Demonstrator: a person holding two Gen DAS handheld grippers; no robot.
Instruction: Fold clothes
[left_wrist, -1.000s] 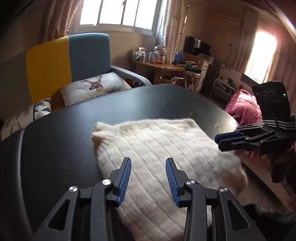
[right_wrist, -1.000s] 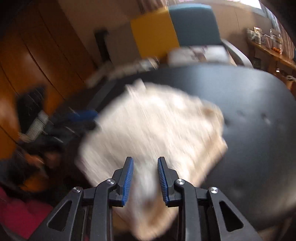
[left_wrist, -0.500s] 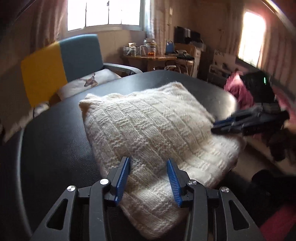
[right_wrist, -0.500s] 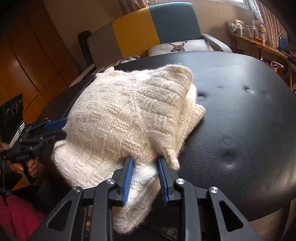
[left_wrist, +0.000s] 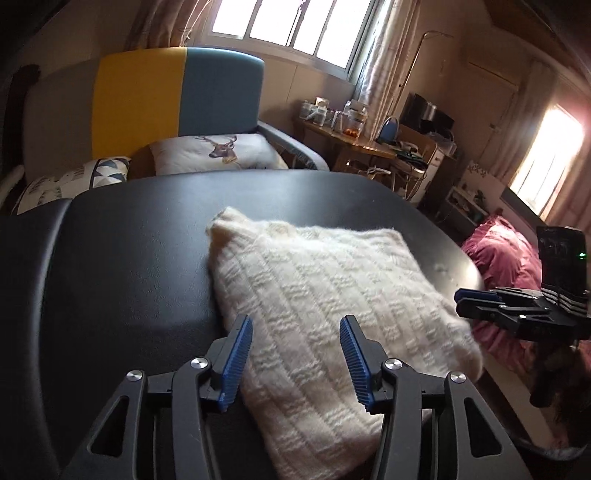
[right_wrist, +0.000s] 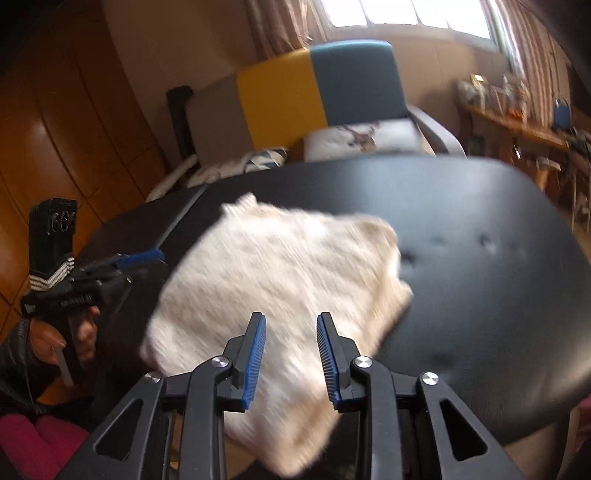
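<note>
Sweater (left_wrist: 317, 317) beneath open left tool (left_wrist: 293, 360)

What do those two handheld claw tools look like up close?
Both the left gripper and the right gripper are matte black plastic with silver rivets, cut-out struts and blue ribbed pads. Each carries a black box with white stripes.

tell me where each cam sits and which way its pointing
Left wrist: on the left tongs, open, facing the folded cream sweater and armchair; right tongs at right.
Right wrist: on the right tongs, open, blurred, facing the sweater; left tongs and hand at left.
Shared: sweater, black table, armchair.
</note>
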